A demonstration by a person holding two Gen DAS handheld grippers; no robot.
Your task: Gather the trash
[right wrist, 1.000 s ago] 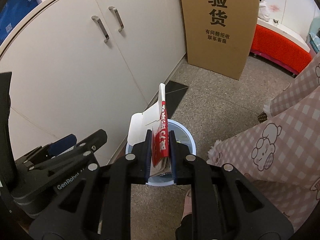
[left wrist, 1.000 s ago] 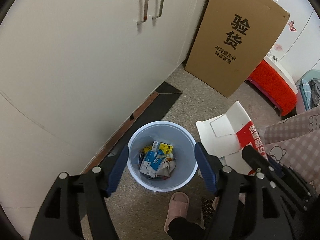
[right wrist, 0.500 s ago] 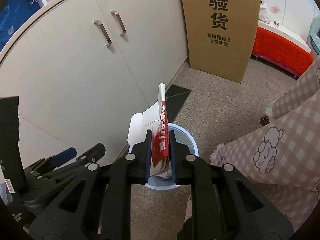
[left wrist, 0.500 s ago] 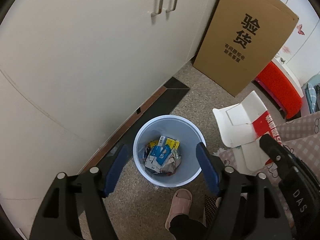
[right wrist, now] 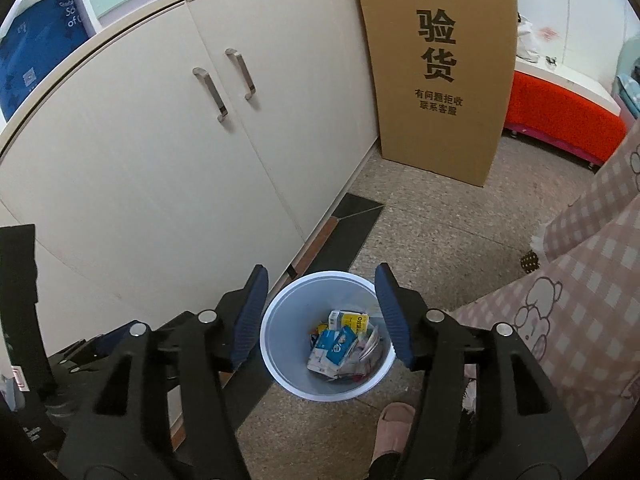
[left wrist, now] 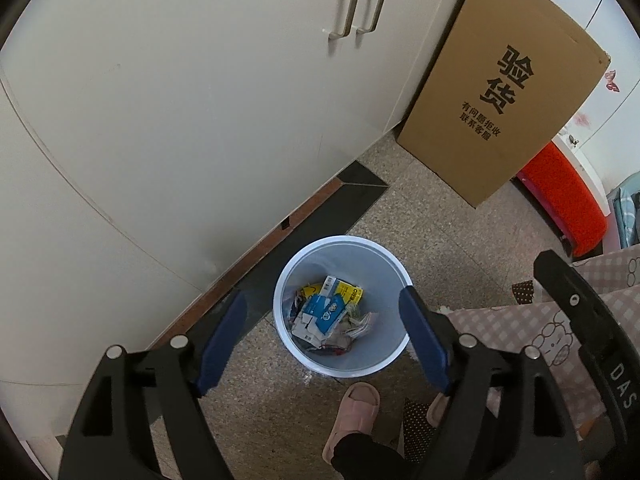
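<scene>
Left gripper: jaws spread wide, nothing between them; poised above the bin. Right gripper: jaws likewise parted and empty, above the same bin.

Trash bin: pale blue, round, upright on the speckled floor, directly below and between both sets of blue fingertips. Contents: crumpled packaging, blue, white and yellow, lying at the bottom.

Cabinet: cream doors, ahead and left of the grippers. Cardboard box: ahead, right, leaning against the cabinet. Pink slipper: just behind the bin.
</scene>
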